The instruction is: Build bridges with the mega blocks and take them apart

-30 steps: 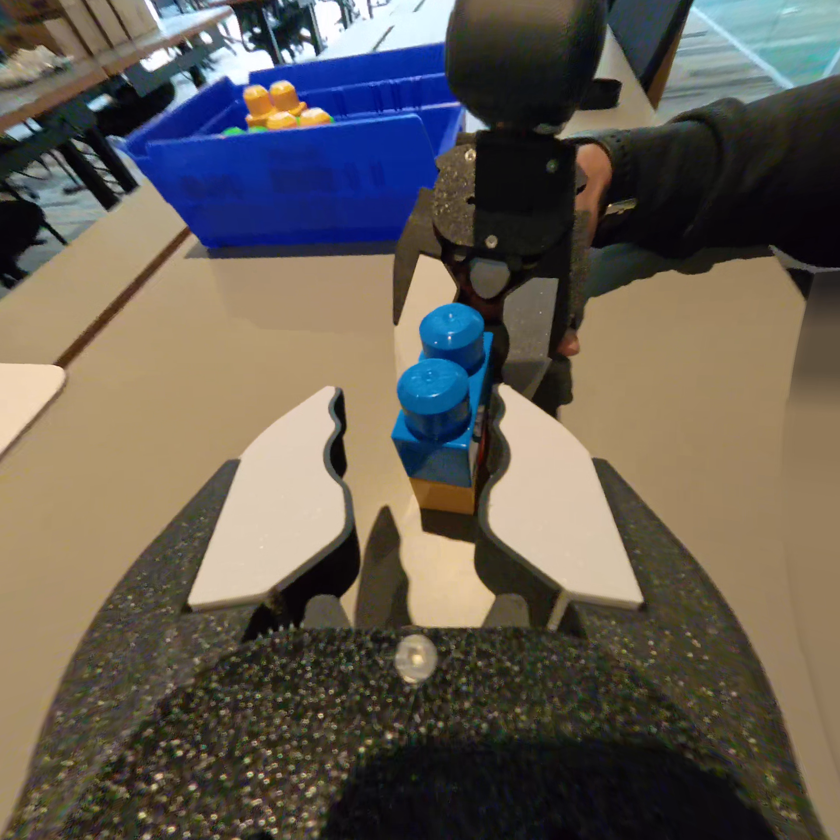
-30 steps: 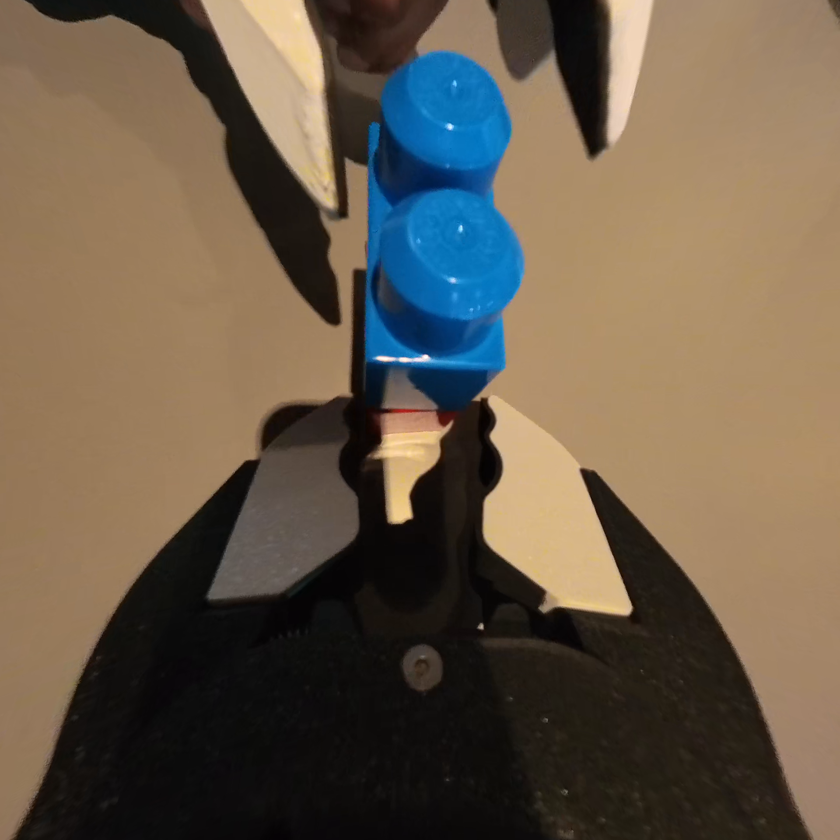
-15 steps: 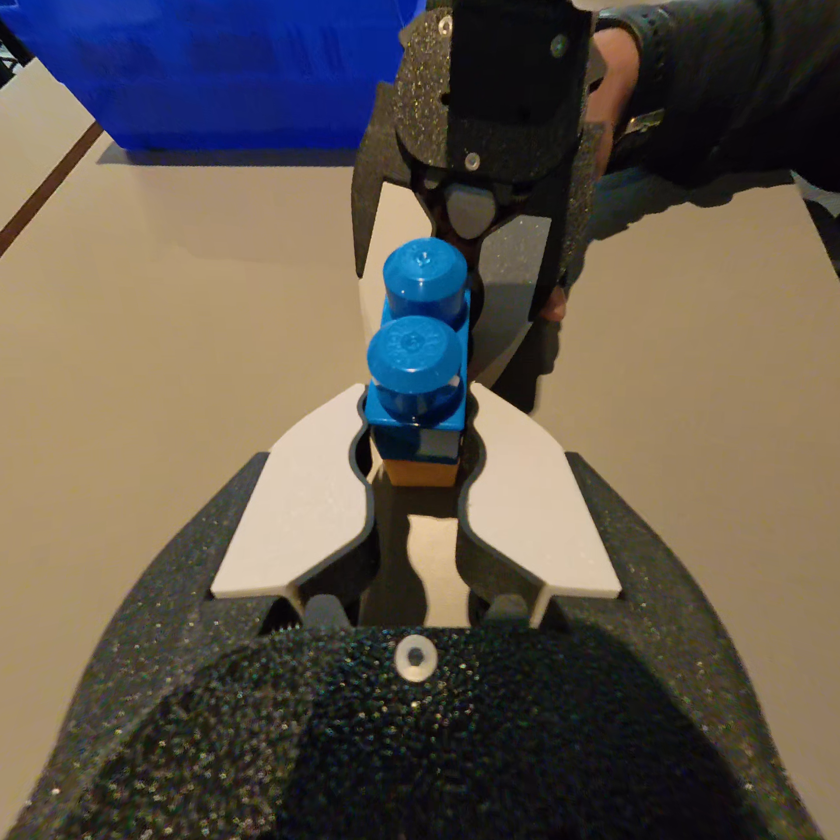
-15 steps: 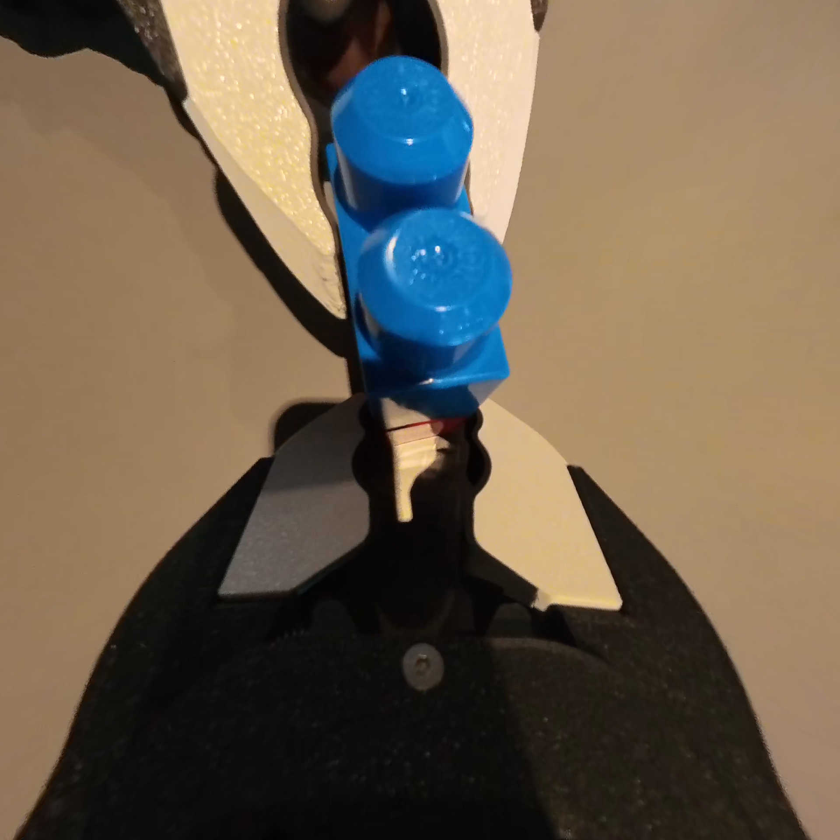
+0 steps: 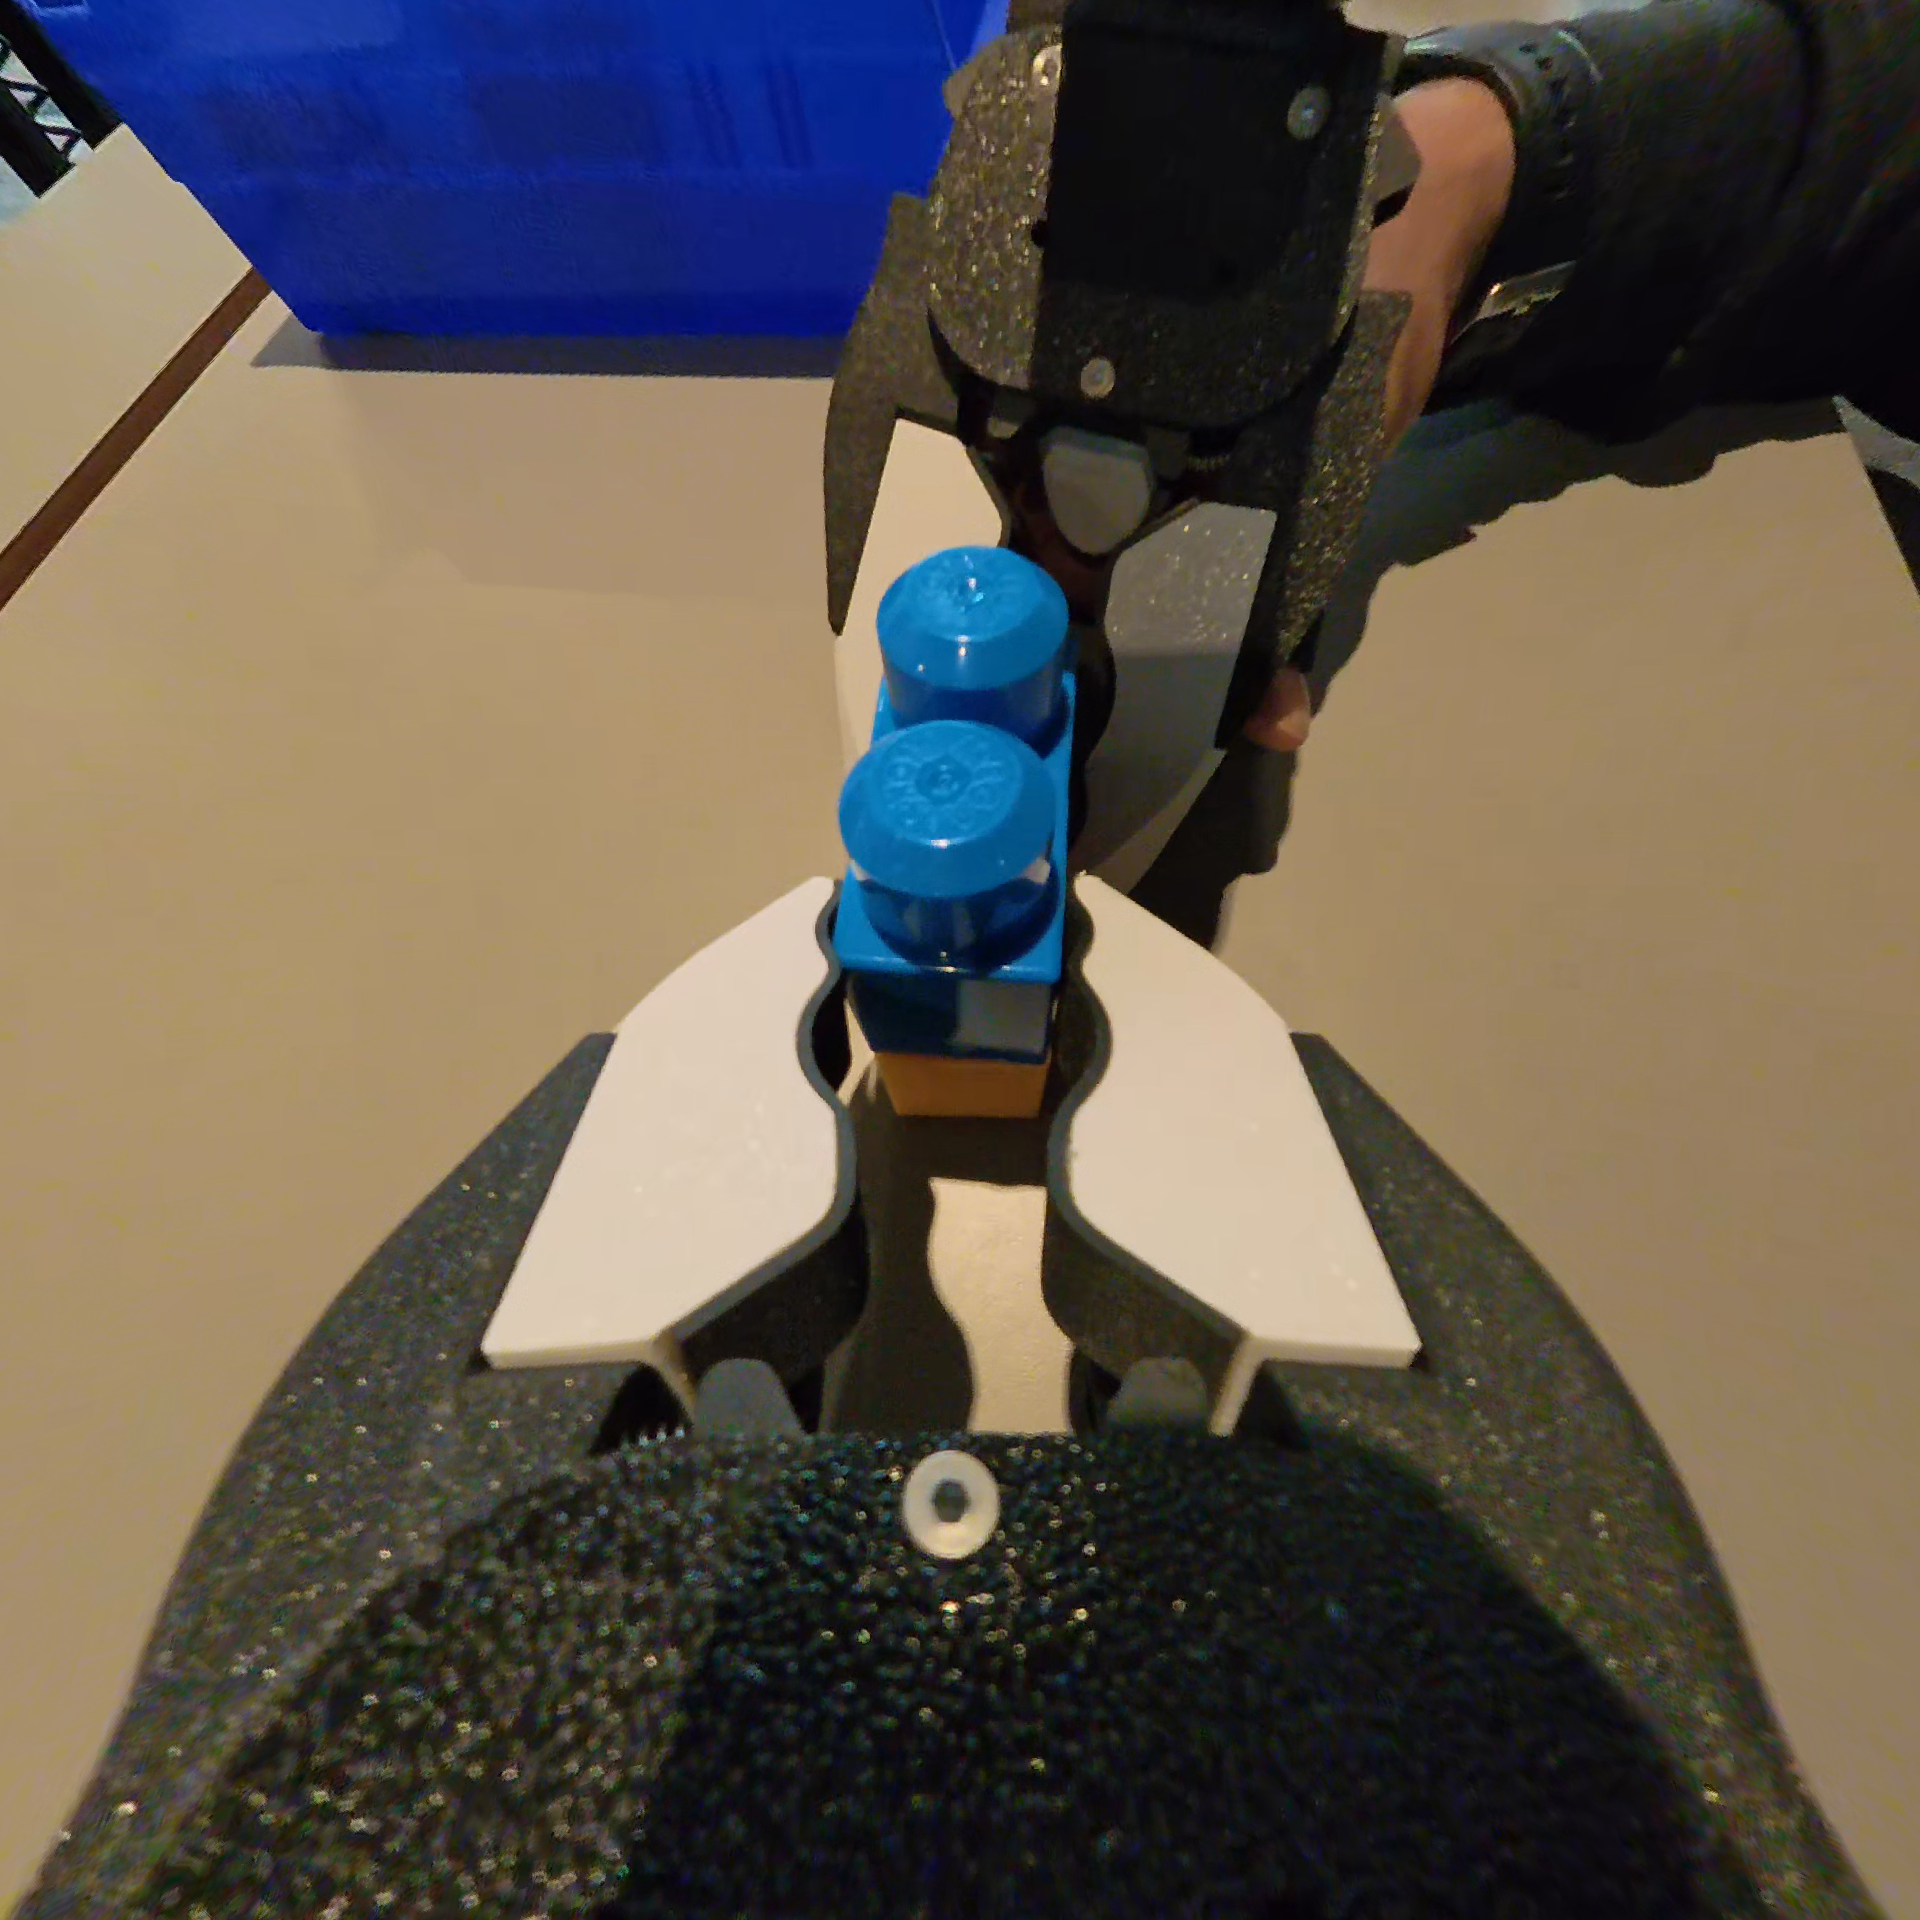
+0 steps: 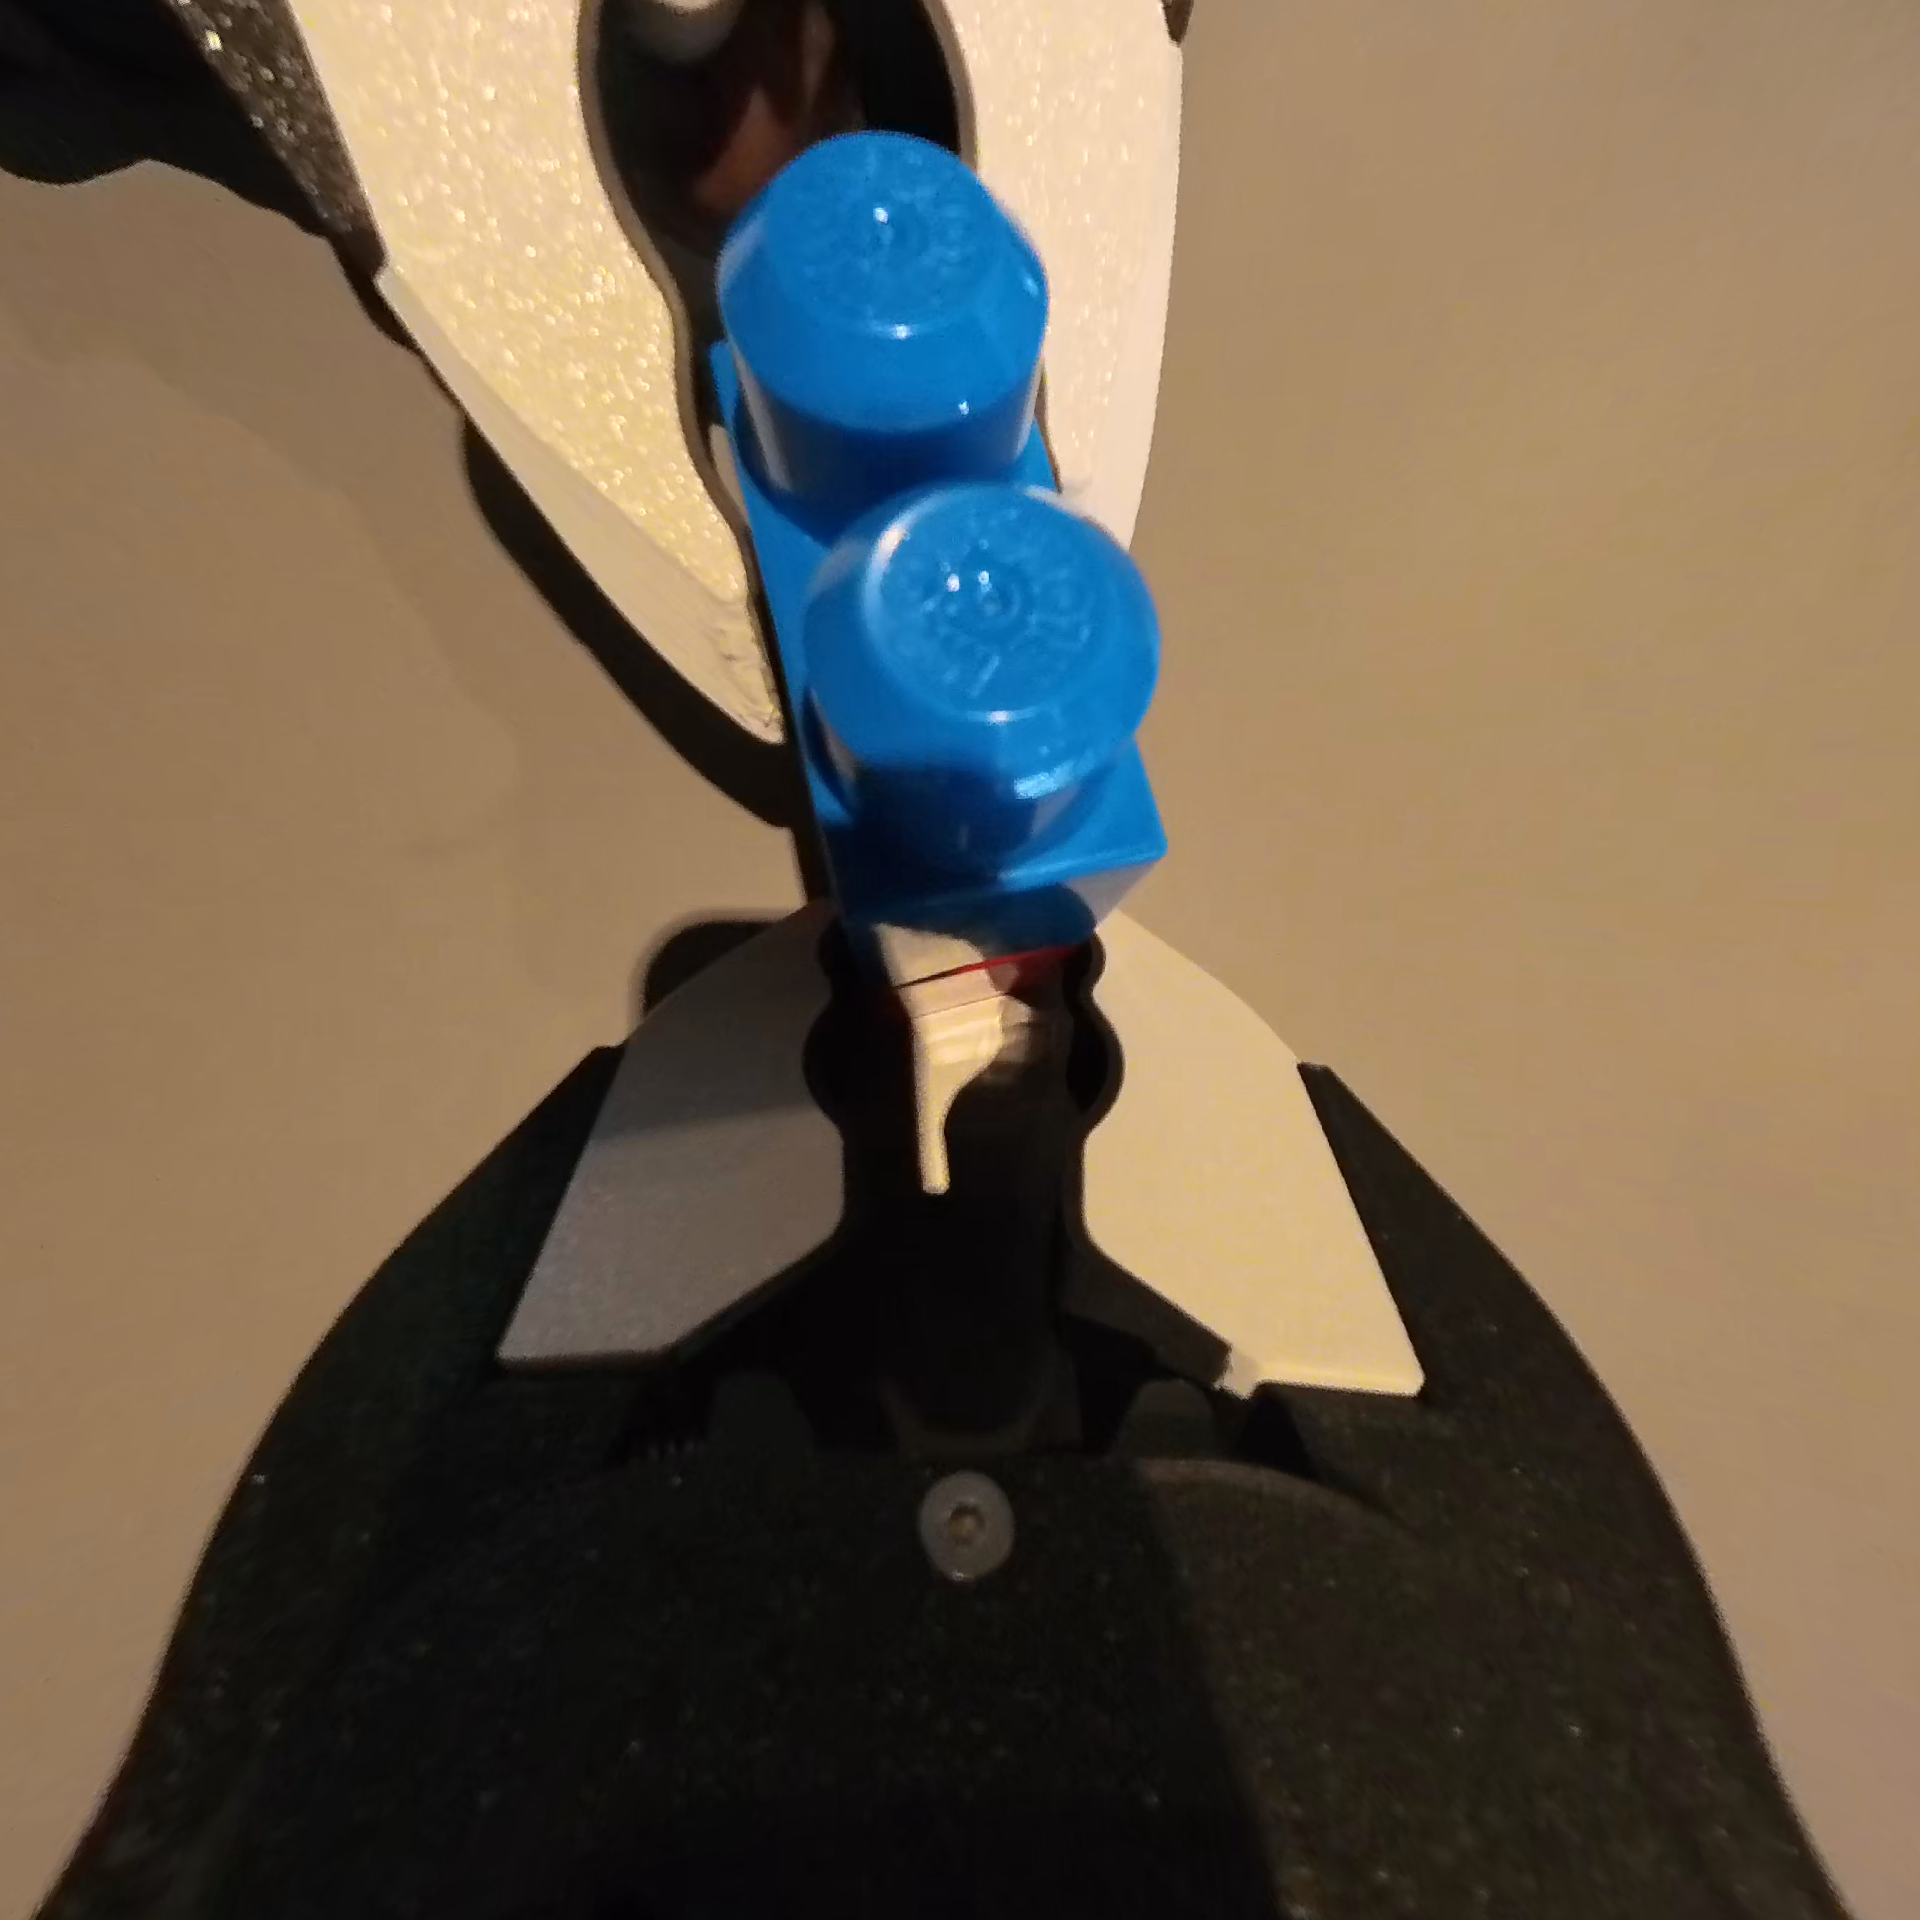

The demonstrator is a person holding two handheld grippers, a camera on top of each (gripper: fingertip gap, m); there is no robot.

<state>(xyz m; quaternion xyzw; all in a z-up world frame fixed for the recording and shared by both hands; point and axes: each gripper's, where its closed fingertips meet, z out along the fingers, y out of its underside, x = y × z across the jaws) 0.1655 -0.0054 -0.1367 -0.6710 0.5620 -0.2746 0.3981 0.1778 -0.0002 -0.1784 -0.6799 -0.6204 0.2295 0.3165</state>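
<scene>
A blue two-stud block (image 5: 951, 831) sits on an orange block (image 5: 966, 1081) at its near end. My left gripper (image 5: 956, 914) is shut on the blue block's near end, just above the orange one. The right gripper's fingers (image 5: 1174, 665) reach in from the far side. In the right wrist view the blue block (image 6: 935, 582) is tilted to the right, with a sliver of a red block (image 6: 997, 966) under its near end. My right gripper (image 6: 961, 956) is shut on that red block. The left gripper's white fingers (image 6: 540, 343) flank the block's far end.
A large blue bin (image 5: 520, 156) stands at the back left on the tan table (image 5: 416, 727). A person's hand in a dark sleeve (image 5: 1662, 208) holds the right gripper at the back right. A brown seam (image 5: 125, 447) runs along the table's left edge. Spacing between my two grippers at the tips: around 4 cm.
My left gripper has moved in and closed from open onto the blue block's end. In the right wrist view the blue block has tilted to the right.
</scene>
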